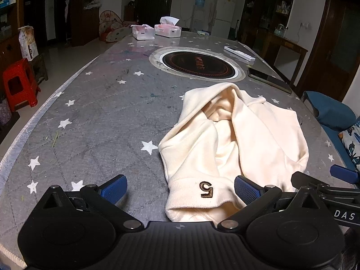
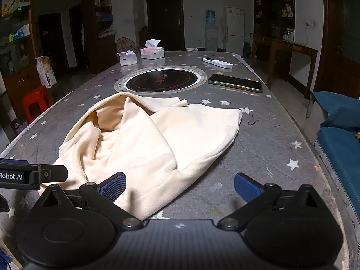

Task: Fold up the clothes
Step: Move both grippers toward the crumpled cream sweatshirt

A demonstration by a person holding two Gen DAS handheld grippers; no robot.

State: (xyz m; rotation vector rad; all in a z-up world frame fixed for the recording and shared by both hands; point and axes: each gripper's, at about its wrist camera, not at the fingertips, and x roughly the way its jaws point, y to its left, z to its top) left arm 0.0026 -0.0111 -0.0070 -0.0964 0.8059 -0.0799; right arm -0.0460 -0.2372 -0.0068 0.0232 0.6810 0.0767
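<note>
A dim room with white walls (image 2: 198,4) and a pale tiled floor (image 1: 67,45). Dark wooden shelving (image 2: 20,51) lines the left side, a dark door (image 2: 165,20) and a white fridge (image 2: 235,29) stand at the far wall, a red stool (image 1: 19,83) sits left, and a blue sofa (image 2: 337,135) right.

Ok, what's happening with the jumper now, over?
Left gripper open, right gripper open. Cream jumper crumpled, unfolded. Phone beyond it, apart.

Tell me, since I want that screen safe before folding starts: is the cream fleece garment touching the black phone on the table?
Apart. The right wrist view shows starred tabletop between the cream fleece garment and the black phone.
</note>
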